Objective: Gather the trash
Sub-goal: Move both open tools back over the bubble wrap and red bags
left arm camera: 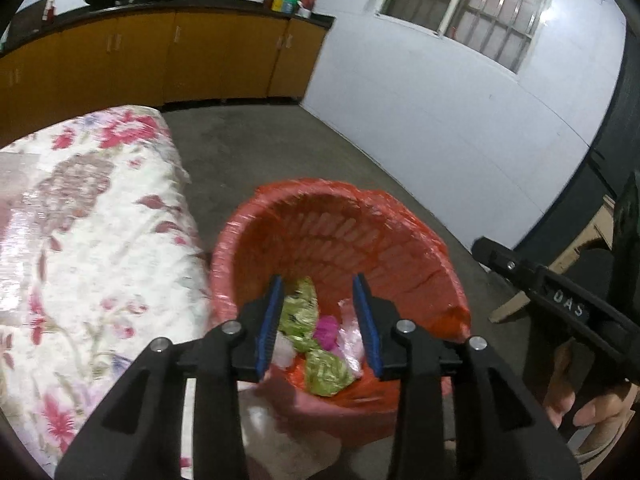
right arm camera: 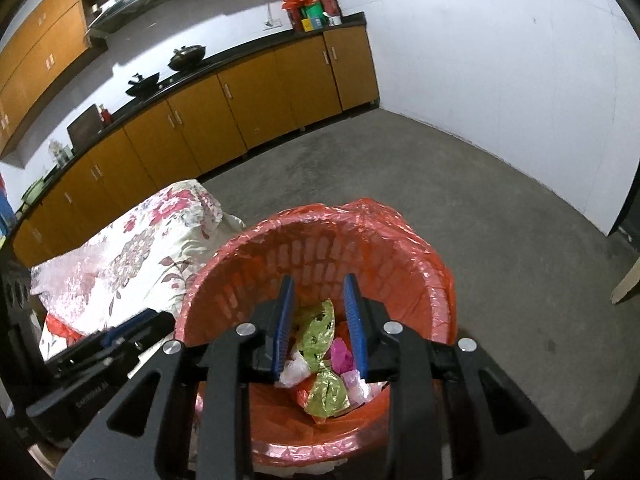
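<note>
You hold both the left gripper [left arm camera: 320, 280] and right gripper [right arm camera: 318, 282] part-open and empty above the lined bin [right arm camera: 416, 276], so wrappers [right arm camera: 316, 330] between and below the fingers stay dropped inside.

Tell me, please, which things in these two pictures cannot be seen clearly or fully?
- Bottom of the red bin: both views, covered by wrappers and the gripper fingers.
- Near part of the bin rim: left wrist view, blurred and behind the left gripper.
- Small items on the far counter: too small to name.
- Right gripper: fingertips cut off in the left wrist view.
</note>
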